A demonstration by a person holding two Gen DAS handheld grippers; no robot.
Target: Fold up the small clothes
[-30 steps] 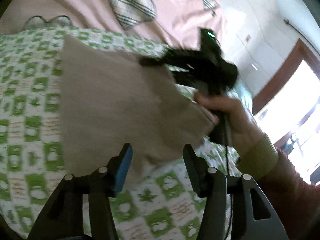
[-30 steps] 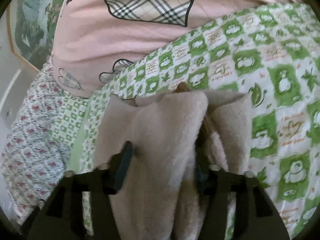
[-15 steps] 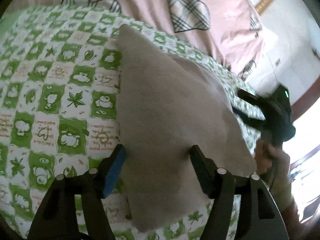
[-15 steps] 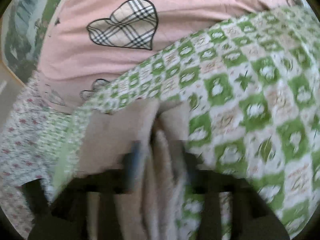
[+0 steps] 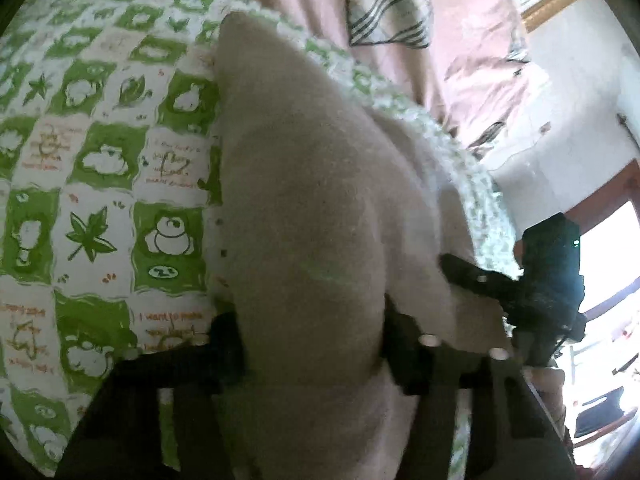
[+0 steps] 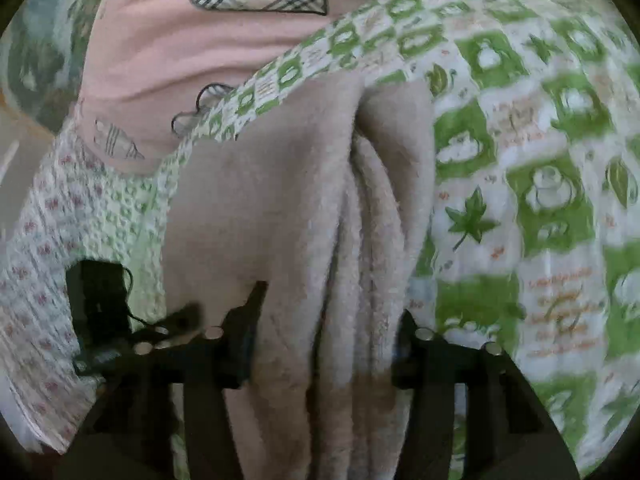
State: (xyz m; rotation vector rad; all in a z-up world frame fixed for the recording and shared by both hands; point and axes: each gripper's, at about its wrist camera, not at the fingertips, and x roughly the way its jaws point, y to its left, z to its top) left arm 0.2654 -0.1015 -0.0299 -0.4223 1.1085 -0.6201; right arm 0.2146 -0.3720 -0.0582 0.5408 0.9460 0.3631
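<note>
The left gripper (image 5: 310, 340) stands with its fingers spread wide, the beige fleece garment (image 5: 304, 208) bulging between them; whether it grips the cloth cannot be told. The right gripper (image 6: 326, 340) is likewise wide apart around the garment's bunched folds (image 6: 360, 220). The garment lies on the green-checked bedspread (image 5: 100, 160), near a pink heart-print quilt (image 6: 160, 40).

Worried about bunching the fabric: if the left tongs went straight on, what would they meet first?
The beige garment: it already lies between the left tongs' fingers and stretches ahead over the green checked bedspread. Depth is unclear.
</note>
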